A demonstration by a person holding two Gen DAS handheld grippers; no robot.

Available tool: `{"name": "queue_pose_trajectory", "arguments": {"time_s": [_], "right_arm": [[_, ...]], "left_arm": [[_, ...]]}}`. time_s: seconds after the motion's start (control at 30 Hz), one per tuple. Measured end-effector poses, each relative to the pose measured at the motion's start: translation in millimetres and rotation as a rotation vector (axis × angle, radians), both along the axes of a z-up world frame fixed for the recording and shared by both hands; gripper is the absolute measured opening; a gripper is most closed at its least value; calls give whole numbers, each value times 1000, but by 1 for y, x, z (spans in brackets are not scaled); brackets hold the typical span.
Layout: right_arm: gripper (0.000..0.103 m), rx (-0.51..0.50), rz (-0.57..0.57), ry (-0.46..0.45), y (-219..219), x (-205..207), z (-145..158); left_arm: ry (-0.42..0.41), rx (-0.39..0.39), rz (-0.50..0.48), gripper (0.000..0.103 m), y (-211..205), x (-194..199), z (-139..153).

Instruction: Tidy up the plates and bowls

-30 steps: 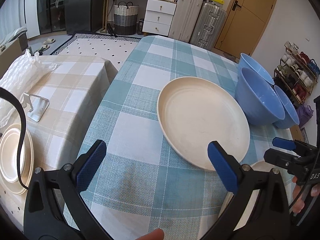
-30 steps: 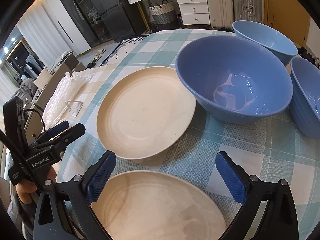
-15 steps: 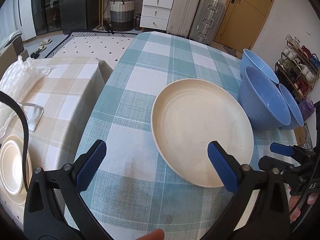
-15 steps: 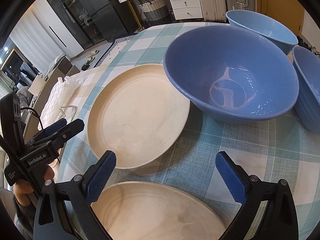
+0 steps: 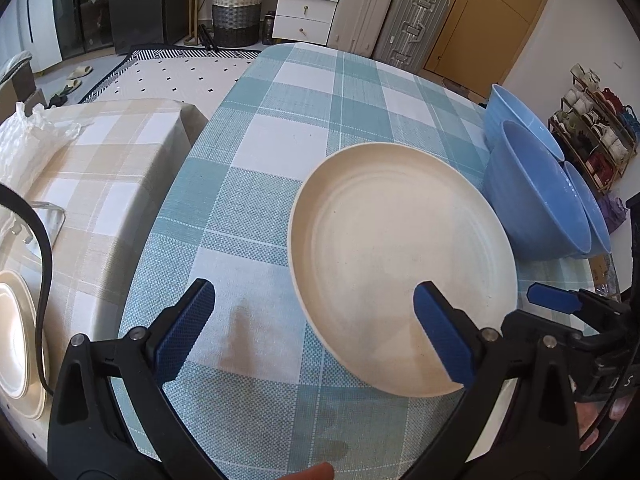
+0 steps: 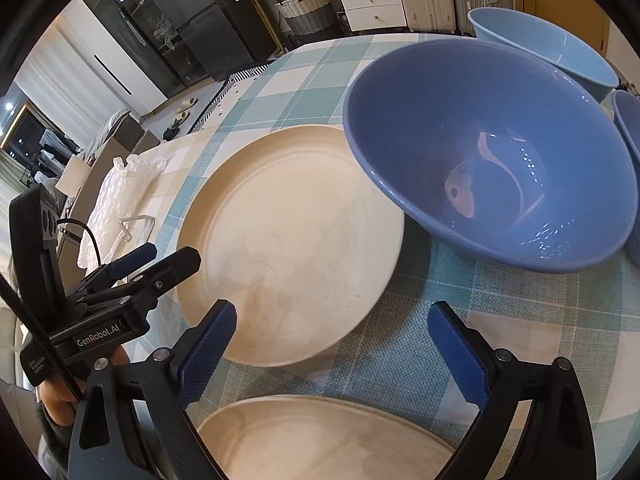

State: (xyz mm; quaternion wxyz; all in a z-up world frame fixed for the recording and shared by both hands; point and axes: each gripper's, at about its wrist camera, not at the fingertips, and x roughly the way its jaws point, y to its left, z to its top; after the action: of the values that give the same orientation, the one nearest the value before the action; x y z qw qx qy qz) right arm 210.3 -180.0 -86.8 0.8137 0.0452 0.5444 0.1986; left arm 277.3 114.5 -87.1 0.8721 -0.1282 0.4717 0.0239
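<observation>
tools angled down over the cream plate [image 5: 400,248]: left tool [image 5: 314,330] released, right tool [image 6: 332,344] closing, empty.

The nearer cream plate [image 6: 320,440] is cut off by the right wrist view's bottom edge.

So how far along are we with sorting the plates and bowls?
Early. Nothing looks sorted on the checked table: two cream plates, far and near, lie apart, and three blue bowls sit unstacked. Nothing is in hand: the left hand-held gripper straddles the far plate's edge, open; the right hand-held gripper is closing, empty. Stacking remains.
</observation>
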Motion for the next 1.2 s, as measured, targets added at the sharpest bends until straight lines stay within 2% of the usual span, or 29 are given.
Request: {"name": "queue_pose_trajectory", "arguments": {"time_s": [0.03, 0.23, 0.4, 0.53, 0.6, 0.73, 0.83, 1.07, 1.2], "right_arm": [[89, -2, 2, 6, 1, 1, -1], [86, 7, -2, 24, 5, 6, -4], [81, -3, -5, 39, 9, 10, -9], [70, -39, -15, 57, 14, 12, -14], [67, -44, -16, 64, 16, 13, -15], [67, -63, -17, 62, 19, 15, -17], [66, -76, -24, 59, 21, 16, -18], [62, -103, -41, 63, 24, 19, -18], [58, -124, -44, 65, 28, 20, -18]], "left_arm": [[1, -2, -2, 98, 0, 1, -1], [19, -7, 6, 92, 5, 6, -9], [-1, -14, -8, 91, 4, 7, -10], [12, 12, -23, 79, 1, 10, -15], [20, 7, -24, 77, 3, 9, -19], [10, -10, -18, 72, 8, 10, -21], [18, 5, -20, 67, 8, 12, -21], [12, 8, -24, 65, 7, 14, -21], [19, 31, -23, 57, 6, 15, -21]]}}
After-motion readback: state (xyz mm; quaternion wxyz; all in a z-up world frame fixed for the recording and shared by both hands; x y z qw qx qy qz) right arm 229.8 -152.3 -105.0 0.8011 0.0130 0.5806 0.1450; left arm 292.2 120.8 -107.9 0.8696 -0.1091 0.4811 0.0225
